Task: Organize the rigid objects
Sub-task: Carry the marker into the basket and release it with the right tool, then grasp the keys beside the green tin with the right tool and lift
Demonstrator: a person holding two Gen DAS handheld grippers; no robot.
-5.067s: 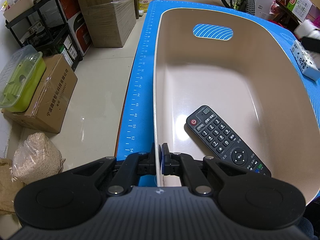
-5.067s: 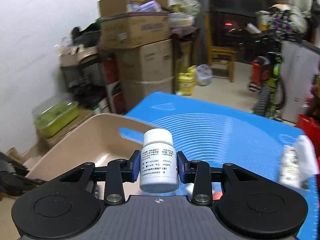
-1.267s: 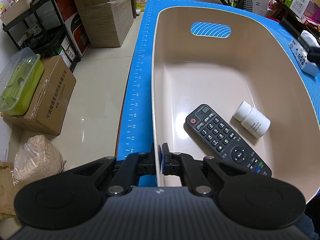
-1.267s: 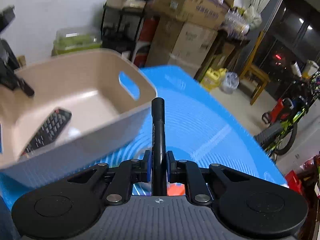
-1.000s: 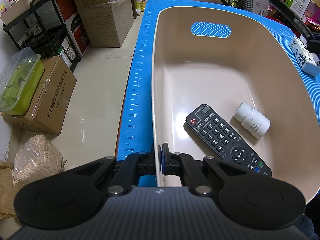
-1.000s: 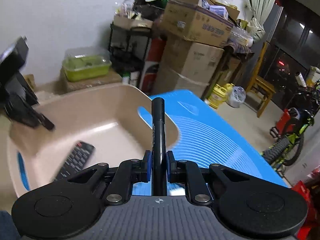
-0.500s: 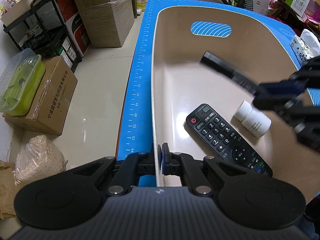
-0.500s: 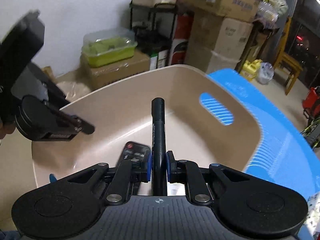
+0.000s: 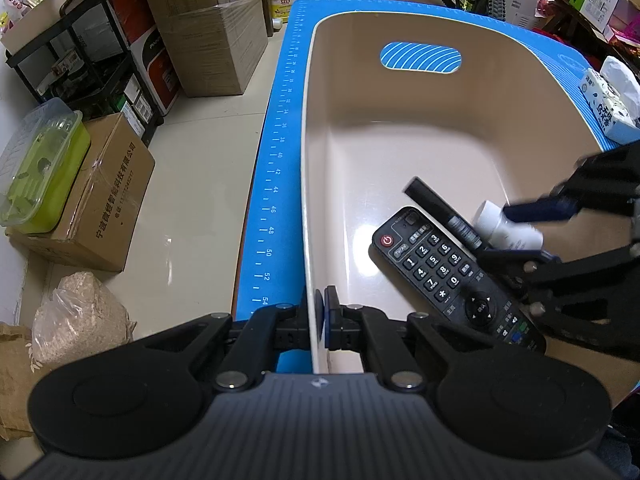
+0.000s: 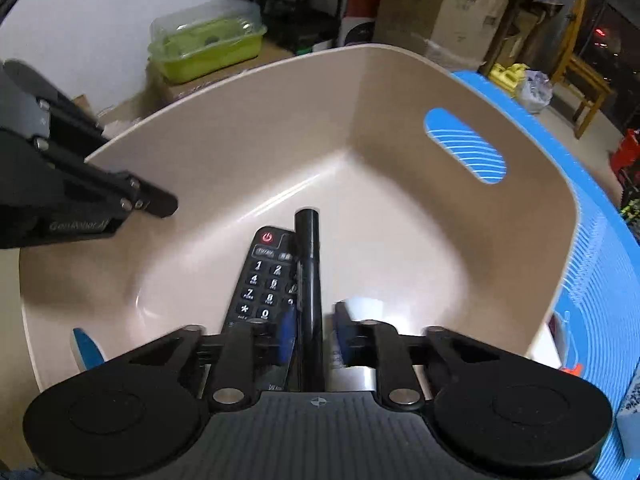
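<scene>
Between my right gripper's [image 10: 312,338] parted jaws lies the marker [image 10: 309,280], its length across the remote's [image 9: 448,276] edge at the bottom of the bin [image 9: 400,128]; those jaws have just been opening, and a gap shows on the right-hand side of the marker, while on the other side the blur stops me telling whether the pad has fully come off. I judge this the release step for the marker: it is down inside the bin and looks to be resting on the remote and floor, not hanging from me. Just beside it, the white pill bottle [image 9: 508,228] lies on its side, partly hidden behind my right finger in the left view. My left gripper [image 9: 320,316] is clamped tight on the bin's near rim, steadying it on the blue mat [image 9: 280,128]. Off the bin's far right, a tissue pack [image 9: 608,100] sits on the mat, possibly the next candidate, though it is hardly rigid. My next move calls for lifting the right gripper straight up and clear, jaws wide enough not to drag the marker or nudge the bottle, while the left hand holds its grip on the rim.
</scene>
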